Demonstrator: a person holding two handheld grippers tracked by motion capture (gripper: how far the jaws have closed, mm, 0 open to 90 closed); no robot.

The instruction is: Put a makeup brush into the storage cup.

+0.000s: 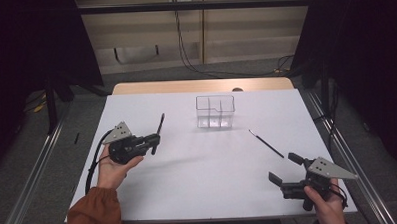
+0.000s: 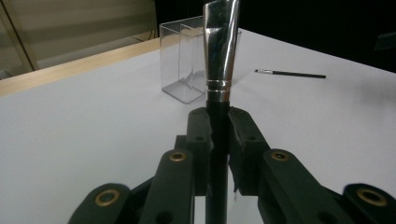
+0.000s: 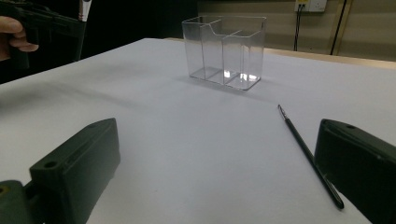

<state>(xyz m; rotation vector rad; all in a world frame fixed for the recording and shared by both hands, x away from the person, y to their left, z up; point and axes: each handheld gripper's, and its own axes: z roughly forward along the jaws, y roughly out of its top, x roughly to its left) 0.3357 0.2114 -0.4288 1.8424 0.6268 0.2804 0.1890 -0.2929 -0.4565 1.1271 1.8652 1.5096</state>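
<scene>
**Left gripper had the brush clamped, handle running toward the clear box**

The left gripper (image 1: 154, 139) was up off the white table (image 1: 154, 193), over its left half, and its jaws were pressed in tight on the black handle of a makeup brush (image 1: 158, 129). In the left gripper view the pads squeezed the handle from both sides, and the brush's silver ferrule (image 2: 220, 51) rose straight out ahead of them, widening as it went, its tip cut off at the top edge. From the high view the brush's long axis ran away from the person, leaning slightly right, with the far end pointing roughly at the back of the table, left of the clear divided box (image 1: 215, 111). The brush was in the air, held, not lying on the table.

The box stood upright near the far edge, its compartments open at the top.

To the right of the box and nearer the person lay a thin black brush (image 1: 266, 143), flat on the table. Its long axis ran diagonally: one end angled toward the box, the other toward the right gripper (image 1: 284, 168). In the right gripper view its small bristle tip (image 3: 280, 108) pointed up toward the box.

The right gripper sat low, near the table's front right corner, jaws spread wide with nothing between them, the thin brush's near end just beside one jaw.
</scene>
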